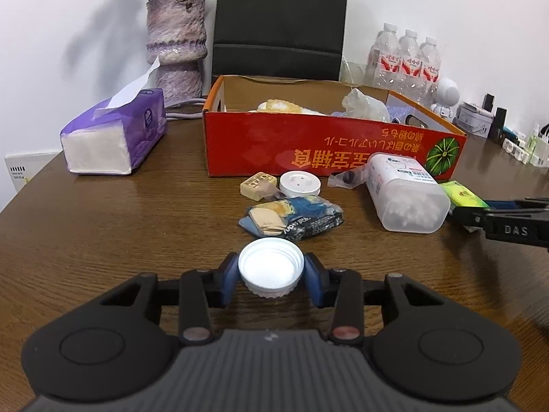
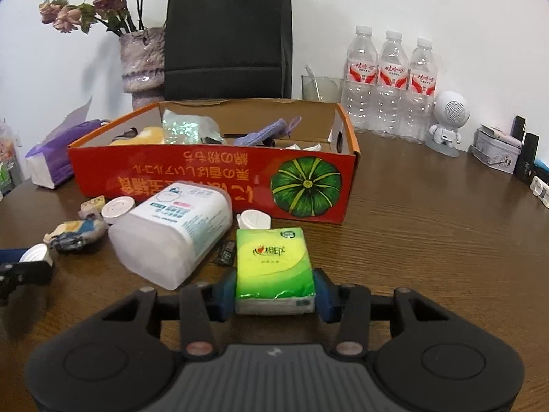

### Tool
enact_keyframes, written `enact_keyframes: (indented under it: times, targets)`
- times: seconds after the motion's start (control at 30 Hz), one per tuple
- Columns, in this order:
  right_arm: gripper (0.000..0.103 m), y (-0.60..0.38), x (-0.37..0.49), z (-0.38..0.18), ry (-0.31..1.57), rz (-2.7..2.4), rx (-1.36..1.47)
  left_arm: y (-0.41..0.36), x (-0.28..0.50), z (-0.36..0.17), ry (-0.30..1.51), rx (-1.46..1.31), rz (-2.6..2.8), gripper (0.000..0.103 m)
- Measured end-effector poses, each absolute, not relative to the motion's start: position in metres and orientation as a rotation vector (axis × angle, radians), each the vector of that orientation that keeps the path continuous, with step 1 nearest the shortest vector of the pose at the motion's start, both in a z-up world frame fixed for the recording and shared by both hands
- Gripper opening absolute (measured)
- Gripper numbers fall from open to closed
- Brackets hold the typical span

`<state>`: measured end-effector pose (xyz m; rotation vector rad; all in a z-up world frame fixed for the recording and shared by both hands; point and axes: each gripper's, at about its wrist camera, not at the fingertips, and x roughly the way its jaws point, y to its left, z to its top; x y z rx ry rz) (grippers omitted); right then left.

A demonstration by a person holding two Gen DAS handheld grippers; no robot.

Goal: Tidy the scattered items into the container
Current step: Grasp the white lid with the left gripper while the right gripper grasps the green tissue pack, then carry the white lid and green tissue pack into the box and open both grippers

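My left gripper [image 1: 271,276] is shut on a white bottle cap [image 1: 271,267], inner side up, low over the table. My right gripper [image 2: 274,292] is shut on a green tissue pack [image 2: 274,267] resting on the table. The red cardboard box [image 1: 308,144] stands behind, holding several items; it also shows in the right wrist view [image 2: 212,178]. In front of it lie a clear cotton swab tub [image 1: 405,195], a blue snack wrapper [image 1: 295,218], a white round disc [image 1: 299,183], a small yellow block [image 1: 257,185] and a small clear bag [image 1: 346,178]. A white flip cap [image 2: 255,219] lies by the box.
A purple tissue box [image 1: 116,134] sits left of the red box. A purple vase [image 1: 175,51], black paper bag [image 1: 281,20], three water bottles [image 2: 391,82], a glass [image 2: 320,87], a white robot figure [image 2: 446,120] and small tins [image 2: 494,147] line the back wall.
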<state>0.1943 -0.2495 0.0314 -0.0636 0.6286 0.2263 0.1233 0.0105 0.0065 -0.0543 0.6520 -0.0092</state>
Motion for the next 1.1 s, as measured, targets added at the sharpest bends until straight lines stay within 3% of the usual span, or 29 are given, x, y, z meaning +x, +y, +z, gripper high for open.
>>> enact_keyframes:
  times: [0.6,1.1]
  targets:
    - [0.045,-0.249,0.174,0.075,0.496,0.231,-0.028,0.014,0.123,0.044,0.551,-0.085,-0.001,0.041]
    - [0.045,-0.21,0.222,0.141,0.359,0.291,0.064,0.004,0.196,0.105,0.38,-0.194,0.002,0.041]
